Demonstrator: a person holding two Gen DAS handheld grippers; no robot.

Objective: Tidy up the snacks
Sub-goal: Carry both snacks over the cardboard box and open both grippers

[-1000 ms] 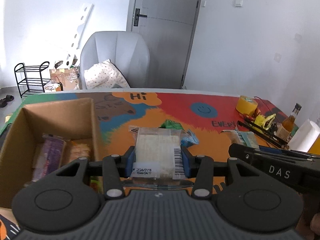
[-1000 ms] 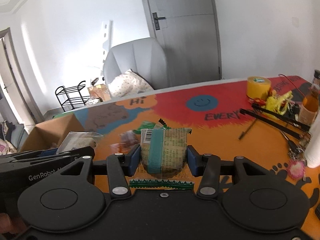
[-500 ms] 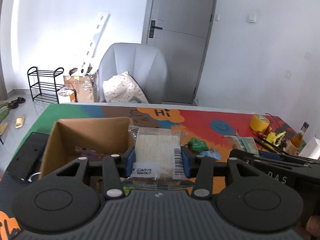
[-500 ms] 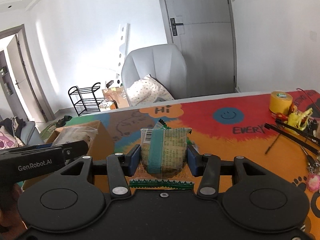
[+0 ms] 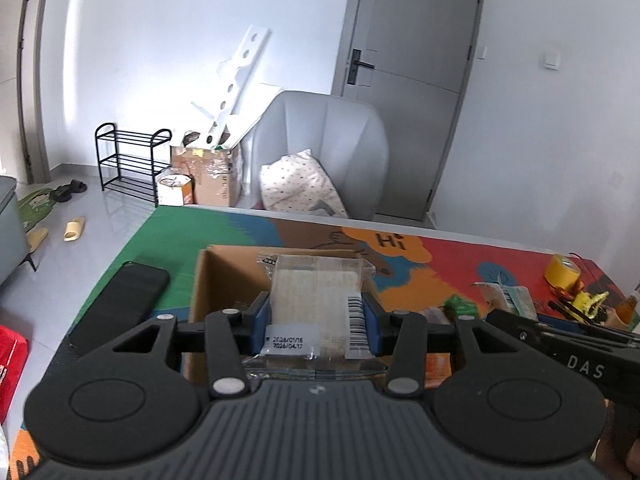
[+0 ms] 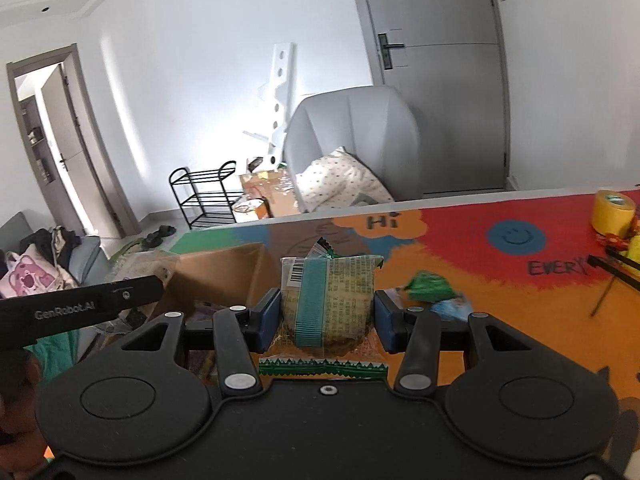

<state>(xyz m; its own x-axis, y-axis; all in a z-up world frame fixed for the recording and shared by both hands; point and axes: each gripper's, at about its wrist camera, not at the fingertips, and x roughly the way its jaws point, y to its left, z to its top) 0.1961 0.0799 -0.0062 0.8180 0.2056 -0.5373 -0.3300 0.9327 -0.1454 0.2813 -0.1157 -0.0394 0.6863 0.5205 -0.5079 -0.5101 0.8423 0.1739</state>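
My left gripper (image 5: 317, 324) is shut on a clear packet of pale wafers (image 5: 316, 300) with a barcode and a date label, held in front of the open cardboard box (image 5: 224, 272). My right gripper (image 6: 326, 314) is shut on a tan snack packet with a teal stripe (image 6: 328, 296). The same cardboard box (image 6: 224, 276) lies ahead and to its left, partly hidden by the left gripper's body (image 6: 80, 308). Loose snacks stay on the table: a green wrapper (image 6: 430, 286) and a pale green packet (image 5: 514, 300).
A colourful mat covers the table (image 6: 460, 248). A black phone (image 5: 120, 304) lies left of the box. Yellow tape roll (image 6: 612, 212), a bottle and black tools crowd the right side. A grey armchair (image 5: 324, 148) stands beyond the far edge.
Both grippers have swung left and risen a little with their packets still held. The box has shifted from the left edge toward the middle of both views.
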